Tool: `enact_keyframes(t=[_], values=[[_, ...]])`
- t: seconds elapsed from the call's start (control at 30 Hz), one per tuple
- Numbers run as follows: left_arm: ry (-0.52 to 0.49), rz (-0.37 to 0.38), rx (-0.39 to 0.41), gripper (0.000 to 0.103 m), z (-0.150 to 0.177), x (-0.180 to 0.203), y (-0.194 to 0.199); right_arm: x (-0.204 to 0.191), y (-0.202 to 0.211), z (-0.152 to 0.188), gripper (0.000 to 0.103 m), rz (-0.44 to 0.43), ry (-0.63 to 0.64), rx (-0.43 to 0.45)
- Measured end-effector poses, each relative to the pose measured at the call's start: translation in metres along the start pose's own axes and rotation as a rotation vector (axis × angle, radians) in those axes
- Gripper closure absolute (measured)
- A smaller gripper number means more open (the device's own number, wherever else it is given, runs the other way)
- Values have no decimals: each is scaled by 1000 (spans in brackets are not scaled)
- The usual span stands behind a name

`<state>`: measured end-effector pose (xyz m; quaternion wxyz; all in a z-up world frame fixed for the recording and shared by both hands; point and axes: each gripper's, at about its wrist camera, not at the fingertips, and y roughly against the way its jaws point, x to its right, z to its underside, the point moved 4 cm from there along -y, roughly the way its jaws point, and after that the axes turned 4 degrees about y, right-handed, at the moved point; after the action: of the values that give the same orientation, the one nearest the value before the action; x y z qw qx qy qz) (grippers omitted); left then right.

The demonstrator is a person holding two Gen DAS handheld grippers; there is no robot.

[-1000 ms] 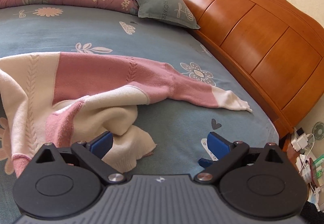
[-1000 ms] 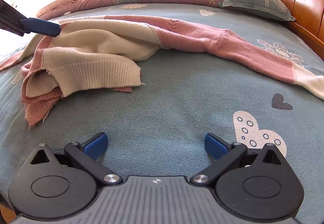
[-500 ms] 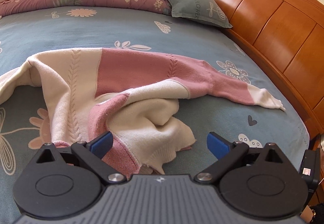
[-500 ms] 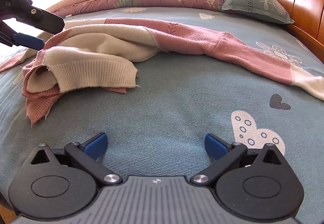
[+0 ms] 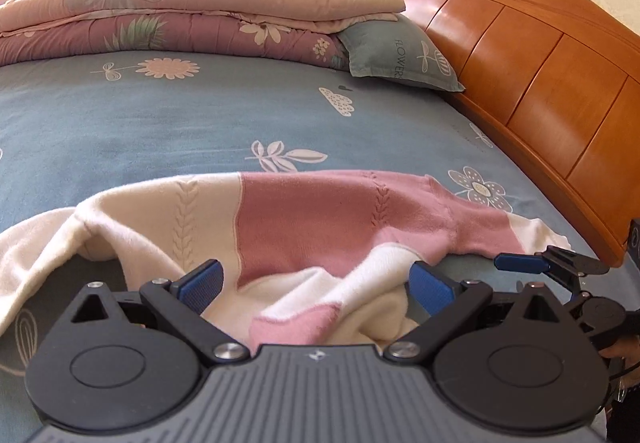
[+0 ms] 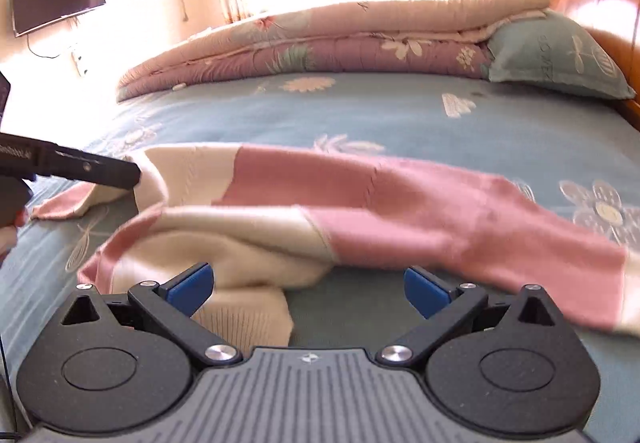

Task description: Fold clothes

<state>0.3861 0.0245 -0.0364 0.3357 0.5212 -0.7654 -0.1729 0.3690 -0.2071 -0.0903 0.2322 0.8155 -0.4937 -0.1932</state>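
The left tongs sit low over the near edge of the sweater, with both blue pads wide apart and nothing pinched between them. A crumpled cream and pink bit of the sweater lies in the gap between the pads. The sweater is spread across the blue flowered bed, cream on the left and pink on the right, with one long sleeve reaching out to the right toward the wooden headboard. The right tongs are also low and wide open, holding nothing, and the ribbed hem lies just in front of the left pad. In the left view the right tongs show at the right side, near the sleeve end. Far back are the folded quilt and a pillow. A second ago the left tongs were farther left and higher, and now they have come in close over the sweater. The right tongs have moved forward from the bare bed up to the hem, and the picture is a bit blurry there.
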Motion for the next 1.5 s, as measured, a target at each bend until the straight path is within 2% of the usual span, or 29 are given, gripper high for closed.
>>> enact_keyframes(t=[0.1,0.2,0.27,0.33,0.43,0.57,0.63,0.73,0.8,0.97,1.07,1.17,1.23,1.33,1.43,1.5], values=[[30,47,-10,4,-22,-20,-37,0,-55,-47,0,-70,100,-19],[89,69,-61,4,-25,-46,-64,1,-109,-65,0,-183,149,-101],[146,77,-111,4,-18,-63,-72,3,-136,-60,0,-246,113,-204],[209,73,-174,4,-8,-79,-74,5,-142,-48,0,-274,56,-270],[268,18,-281,4,12,-90,-65,8,-149,-30,0,-311,-29,-365],[345,-6,-380,4,27,-93,-49,12,-143,-30,0,-277,-153,-460],[394,-17,-440,4,25,-90,-46,9,-144,-34,0,-257,-145,-519],[419,-33,-503,4,9,-79,-41,4,-143,-43,0,-222,-122,-625],[395,-41,-501,4,-12,-70,-33,2,-139,-54,0,-206,-122,-666],[400,-10,-425,4,-62,-73,-23,13,-126,-91,0,-197,-147,-633],[431,0,-394,4,-81,-87,-42,30,-132,-111,0,-166,-164,-593],[466,23,-397,4,-91,-97,-68,44,-146,-125,0,-163,-189,-553],[464,27,-386,4,-93,-101,-82,50,-158,-129,0,-181,-203,-533],[493,-13,-371,4,-91,-113,-97,51,-180,-131,0,-215,-205,-525],[549,-39,-361,4,-79,-125,-100,45,-191,-128,0,-311,-216,-497],[570,-57,-383,4,-66,-131,-100,39,-196,-122,0,-361,-216,-500]])
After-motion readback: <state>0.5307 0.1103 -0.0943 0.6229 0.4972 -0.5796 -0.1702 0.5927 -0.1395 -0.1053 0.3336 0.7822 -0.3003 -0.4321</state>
